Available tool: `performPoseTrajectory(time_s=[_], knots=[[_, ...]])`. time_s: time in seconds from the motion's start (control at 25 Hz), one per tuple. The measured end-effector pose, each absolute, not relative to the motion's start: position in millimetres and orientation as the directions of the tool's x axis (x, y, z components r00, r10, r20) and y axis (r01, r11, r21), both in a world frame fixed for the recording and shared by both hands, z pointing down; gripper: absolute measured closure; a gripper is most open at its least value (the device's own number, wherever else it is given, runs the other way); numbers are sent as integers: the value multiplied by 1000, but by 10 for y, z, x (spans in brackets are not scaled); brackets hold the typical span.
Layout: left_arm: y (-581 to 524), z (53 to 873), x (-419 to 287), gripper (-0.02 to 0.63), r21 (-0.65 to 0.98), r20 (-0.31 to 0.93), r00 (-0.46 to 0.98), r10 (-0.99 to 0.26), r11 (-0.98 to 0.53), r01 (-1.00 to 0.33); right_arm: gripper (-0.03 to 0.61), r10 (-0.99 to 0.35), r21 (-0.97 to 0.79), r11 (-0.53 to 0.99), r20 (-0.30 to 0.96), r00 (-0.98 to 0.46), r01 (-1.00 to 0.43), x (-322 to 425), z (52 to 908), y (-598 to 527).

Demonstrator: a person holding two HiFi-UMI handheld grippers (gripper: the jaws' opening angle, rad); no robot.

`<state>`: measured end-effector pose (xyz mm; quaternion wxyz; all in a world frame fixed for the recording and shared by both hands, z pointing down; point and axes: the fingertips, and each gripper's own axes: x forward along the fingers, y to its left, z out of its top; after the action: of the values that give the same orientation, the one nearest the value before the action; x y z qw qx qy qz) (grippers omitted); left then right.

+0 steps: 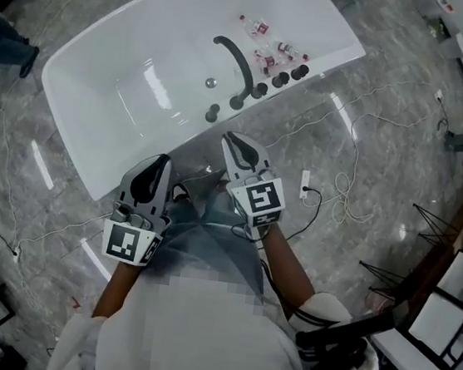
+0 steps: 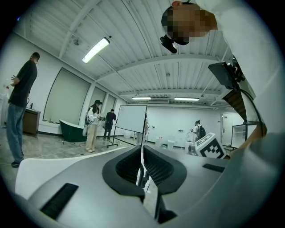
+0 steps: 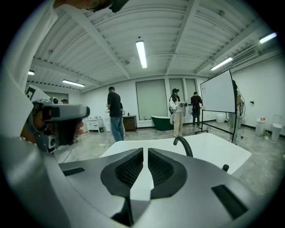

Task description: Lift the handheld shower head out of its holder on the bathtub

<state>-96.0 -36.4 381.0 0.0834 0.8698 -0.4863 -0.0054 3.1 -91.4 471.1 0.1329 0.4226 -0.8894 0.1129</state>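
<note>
A white bathtub (image 1: 102, 80) lies ahead on the marble floor. A dark curved spout (image 1: 234, 59) arcs over its near rim, and the same spout (image 3: 183, 144) shows in the right gripper view. Beside it runs a row of dark round fittings (image 1: 260, 90). I cannot tell which of them is the handheld shower head. My right gripper (image 1: 230, 138) is shut and empty, its tips just short of the tub's rim below the fittings. My left gripper (image 1: 161, 160) is also shut and empty, held further back and to the left, off the tub.
Small bottles (image 1: 265, 46) stand on the tub's rim past the spout. White cables and a power strip (image 1: 304, 183) lie on the floor to the right. Several people (image 3: 115, 113), a whiteboard (image 3: 218, 93) and a green tub (image 3: 161, 122) are across the room.
</note>
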Motion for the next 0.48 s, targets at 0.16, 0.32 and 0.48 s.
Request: performPoseTrajectory(time_s=[0.16, 0.32, 0.48], knots=[[-649, 4210, -895, 595, 162, 109, 529, -841, -511, -845, 525, -703, -85, 617, 386, -597, -782, 25, 5461, -1435], [-1000, 4627, -694, 595, 163, 107, 552, -827, -533, -830, 419, -697, -70, 611, 425, -578, -788, 84, 6211, -1904], [-1225, 4918, -445, 595, 162, 92, 587, -805, -569, -806, 383, -670, -75, 605, 489, -558, -792, 126, 7005, -2216]])
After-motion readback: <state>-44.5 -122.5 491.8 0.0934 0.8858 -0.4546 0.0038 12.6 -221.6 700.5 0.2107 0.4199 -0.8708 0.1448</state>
